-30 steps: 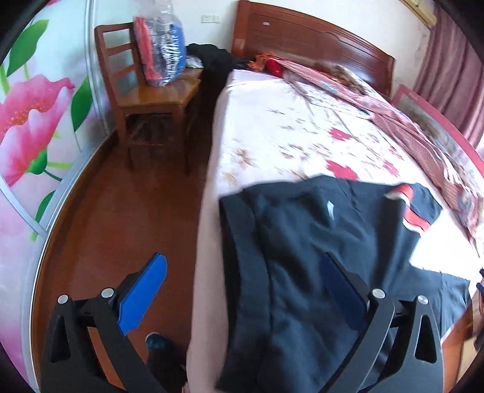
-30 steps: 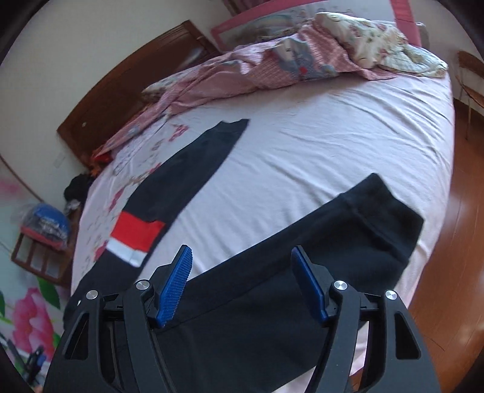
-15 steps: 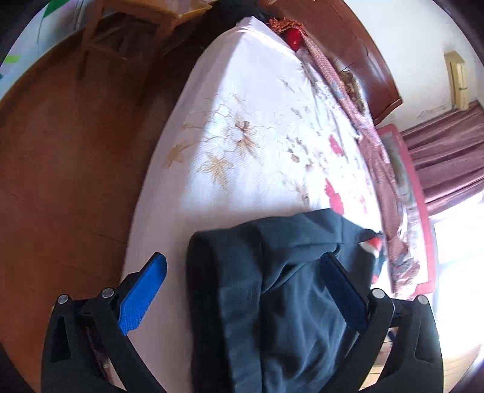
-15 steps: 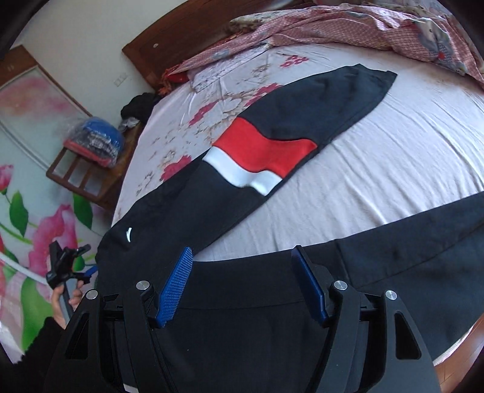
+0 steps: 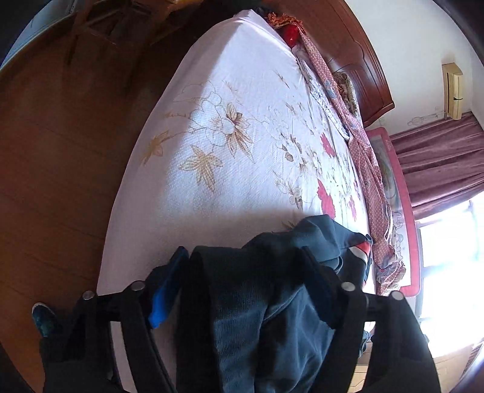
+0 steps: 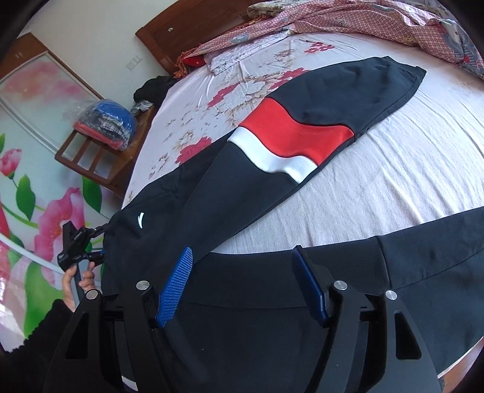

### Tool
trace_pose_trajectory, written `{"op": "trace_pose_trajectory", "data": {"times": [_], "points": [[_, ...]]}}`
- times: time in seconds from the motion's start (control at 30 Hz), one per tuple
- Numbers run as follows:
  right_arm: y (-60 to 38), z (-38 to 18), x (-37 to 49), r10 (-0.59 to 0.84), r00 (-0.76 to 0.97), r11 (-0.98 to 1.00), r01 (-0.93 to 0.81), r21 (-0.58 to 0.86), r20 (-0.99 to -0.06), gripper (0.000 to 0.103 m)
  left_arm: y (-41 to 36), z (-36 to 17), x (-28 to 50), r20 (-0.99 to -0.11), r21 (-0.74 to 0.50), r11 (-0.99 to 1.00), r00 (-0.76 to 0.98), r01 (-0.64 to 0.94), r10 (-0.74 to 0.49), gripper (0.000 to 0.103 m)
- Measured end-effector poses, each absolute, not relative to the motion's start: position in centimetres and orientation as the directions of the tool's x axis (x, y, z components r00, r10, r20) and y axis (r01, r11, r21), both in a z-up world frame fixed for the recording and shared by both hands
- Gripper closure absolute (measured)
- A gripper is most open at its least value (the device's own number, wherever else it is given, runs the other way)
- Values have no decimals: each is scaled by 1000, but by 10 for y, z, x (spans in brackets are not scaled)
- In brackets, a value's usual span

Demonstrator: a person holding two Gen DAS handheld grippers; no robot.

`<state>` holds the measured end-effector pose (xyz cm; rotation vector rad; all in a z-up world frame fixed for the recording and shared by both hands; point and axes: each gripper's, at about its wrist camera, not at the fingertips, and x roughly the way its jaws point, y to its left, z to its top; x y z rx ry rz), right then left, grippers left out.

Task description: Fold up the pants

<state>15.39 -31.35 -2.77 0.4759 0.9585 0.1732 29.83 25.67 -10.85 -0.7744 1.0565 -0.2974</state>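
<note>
A: How do the pants [image 6: 242, 187] look?

B: Dark navy, spread on the bed [image 6: 408, 169]. One leg runs up toward the headboard [image 6: 169, 33] with a red band and a white band across it; a small white logo sits near the waist. The other leg runs off to the right along the bed's near edge.

A: And the left tongs [image 5: 242, 272]?

B: Its fingers are spread wide, with bunched waistband cloth humped up between them. The left pad [image 5: 166, 290] lies just beside the fabric. Whether the pads actually press on it, I cannot tell. The right-wrist view shows these tongs at the waist corner by the bed's edge, in a bare hand [image 6: 80, 281].

A: The right tongs [image 6: 242, 284]?

B: Wide open, both blue pads [image 6: 175, 287] clear, over the crotch and near leg, holding nothing.

A: What is around?

B: A pink checked quilt [image 6: 348, 18] heaped along the far side, a wooden chair [image 6: 99, 157] with a bagged bundle [image 6: 106, 124] beside the bed, a flowered panel [image 6: 36, 205] behind it, curtains [image 5: 438, 163] by the bright window.

A: Anything hard to make out?

B: In the left view the raised cloth hides most of the pants; only a sliver of red shows past it. The near leg's cuff is cut off at the frame's right edge.
</note>
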Motion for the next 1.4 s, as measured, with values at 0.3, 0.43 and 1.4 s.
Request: {"op": "trace_pose_trajectory", "data": {"times": [0.3, 0.43, 1.4], "points": [[-319, -22, 149, 347, 583, 884, 59, 464, -735, 36, 247, -76, 272, -652, -636, 765, 597, -97, -467, 69], [-337, -21, 152, 323, 590, 884, 91, 458, -740, 36, 226, -25, 243, -601, -592, 806, 662, 9, -448, 70], [-407, -36, 384, 55, 127, 791, 600, 121, -990, 25, 184, 47, 50, -410, -686, 692, 668, 224, -622, 78]]}}
